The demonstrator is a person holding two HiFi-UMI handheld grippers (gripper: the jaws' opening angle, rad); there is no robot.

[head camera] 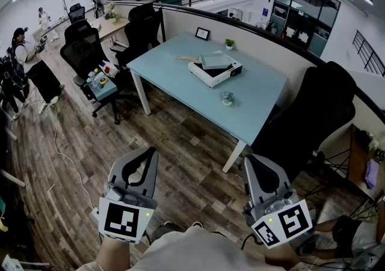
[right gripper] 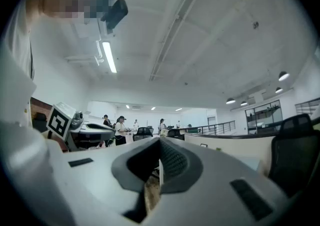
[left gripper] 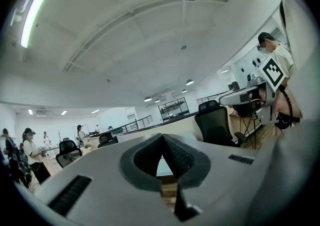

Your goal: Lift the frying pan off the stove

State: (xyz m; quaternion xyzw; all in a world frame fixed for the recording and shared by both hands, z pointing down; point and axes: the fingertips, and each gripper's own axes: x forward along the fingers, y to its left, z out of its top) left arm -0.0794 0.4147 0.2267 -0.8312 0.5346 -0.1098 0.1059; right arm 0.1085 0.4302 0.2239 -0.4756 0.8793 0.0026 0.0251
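Far ahead in the head view stands a light blue table (head camera: 252, 107) with a white stove (head camera: 207, 76) on it. The grey frying pan (head camera: 215, 60) sits on top of the stove, its wooden handle (head camera: 185, 58) pointing left. My left gripper (head camera: 150, 152) and right gripper (head camera: 249, 159) are held low near my body, over the wooden floor and well short of the table. Both have their jaws pressed together with nothing between them. The left gripper (left gripper: 162, 138) and the right gripper (right gripper: 160, 142) both point upward across the room in their own views, and neither view shows the pan.
A black office chair (head camera: 316, 116) stands at the table's right corner, more black chairs (head camera: 84, 47) to its left. A small cart (head camera: 101, 82) with bottles is left of the table. On the table are a potted plant (head camera: 229, 42), a frame (head camera: 203, 33) and a small glass item (head camera: 227, 99). A cable (head camera: 60, 155) runs across the floor.
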